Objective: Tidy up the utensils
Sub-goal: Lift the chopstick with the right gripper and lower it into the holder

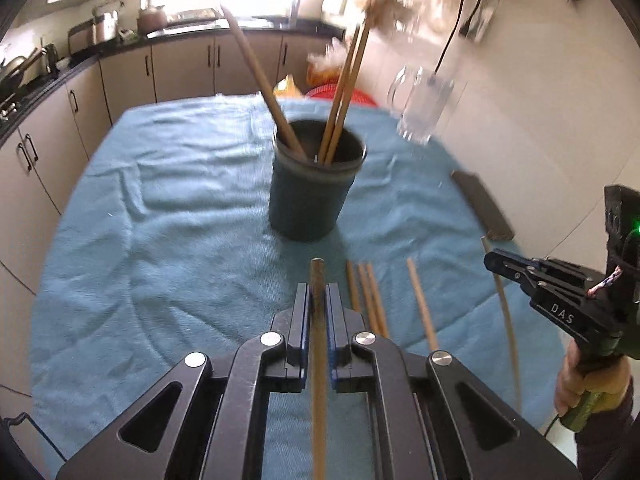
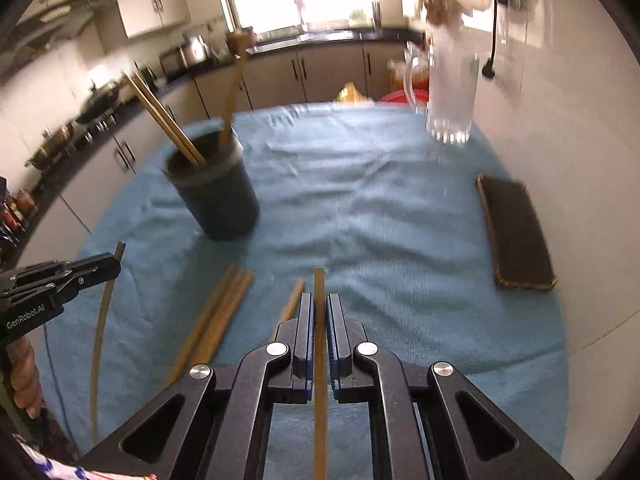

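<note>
A dark round holder (image 1: pixel 314 184) stands on the blue cloth with three wooden sticks upright in it; it also shows in the right wrist view (image 2: pixel 218 192). My left gripper (image 1: pixel 319 294) is shut on a wooden stick (image 1: pixel 318 360), held above the cloth in front of the holder. My right gripper (image 2: pixel 319 304) is shut on another wooden stick (image 2: pixel 319 360); it shows from the side in the left wrist view (image 1: pixel 490 259). Several loose sticks (image 1: pixel 368 300) lie on the cloth between the grippers, also in the right wrist view (image 2: pixel 216 320).
A clear glass mug (image 2: pixel 448 96) stands at the far right of the cloth-covered table (image 2: pixel 380 200). A dark flat case (image 2: pixel 514 232) lies at the right edge by the white wall. Kitchen cabinets and a counter run along the left and back.
</note>
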`<state>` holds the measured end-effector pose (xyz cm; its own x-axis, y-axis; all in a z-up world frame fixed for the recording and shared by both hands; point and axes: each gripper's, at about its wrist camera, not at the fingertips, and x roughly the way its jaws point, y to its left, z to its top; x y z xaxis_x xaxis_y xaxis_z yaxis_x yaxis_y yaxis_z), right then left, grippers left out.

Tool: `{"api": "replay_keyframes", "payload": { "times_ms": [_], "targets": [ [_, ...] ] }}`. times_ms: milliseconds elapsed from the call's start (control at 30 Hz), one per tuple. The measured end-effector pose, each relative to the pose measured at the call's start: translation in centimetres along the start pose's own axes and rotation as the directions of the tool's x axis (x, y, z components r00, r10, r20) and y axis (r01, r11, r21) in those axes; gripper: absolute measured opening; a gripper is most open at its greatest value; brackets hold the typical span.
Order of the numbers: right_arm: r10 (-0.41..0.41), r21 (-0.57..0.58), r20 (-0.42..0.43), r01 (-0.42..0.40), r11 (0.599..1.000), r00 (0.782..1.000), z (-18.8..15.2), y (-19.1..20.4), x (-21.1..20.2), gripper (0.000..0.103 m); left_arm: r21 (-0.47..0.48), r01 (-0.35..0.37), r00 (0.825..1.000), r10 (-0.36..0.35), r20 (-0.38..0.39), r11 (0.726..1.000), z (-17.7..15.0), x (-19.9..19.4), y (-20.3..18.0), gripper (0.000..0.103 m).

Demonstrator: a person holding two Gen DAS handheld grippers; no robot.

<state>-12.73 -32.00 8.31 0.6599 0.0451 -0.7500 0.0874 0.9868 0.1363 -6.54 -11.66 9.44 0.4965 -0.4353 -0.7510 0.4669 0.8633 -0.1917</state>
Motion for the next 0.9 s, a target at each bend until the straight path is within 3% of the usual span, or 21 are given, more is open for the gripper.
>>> {"api": "replay_keyframes", "payload": {
  "times_ms": [400, 900],
  "targets": [
    [0.043, -0.024, 0.165, -0.04, 0.999, 0.985, -0.6, 2.0, -7.7, 0.006, 0.053, -0.029, 0.977, 0.017, 0.213, 0.998, -1.3, -9.0, -1.8, 0.007],
    [0.059, -0.053, 0.257, -0.047, 0.997, 0.965, -1.6, 3.3, -12.0, 0.006, 0.086, -0.008, 0.942, -0.021, 0.334, 0.996, -2.5, -15.1, -3.4, 0.007]
  ]
}}
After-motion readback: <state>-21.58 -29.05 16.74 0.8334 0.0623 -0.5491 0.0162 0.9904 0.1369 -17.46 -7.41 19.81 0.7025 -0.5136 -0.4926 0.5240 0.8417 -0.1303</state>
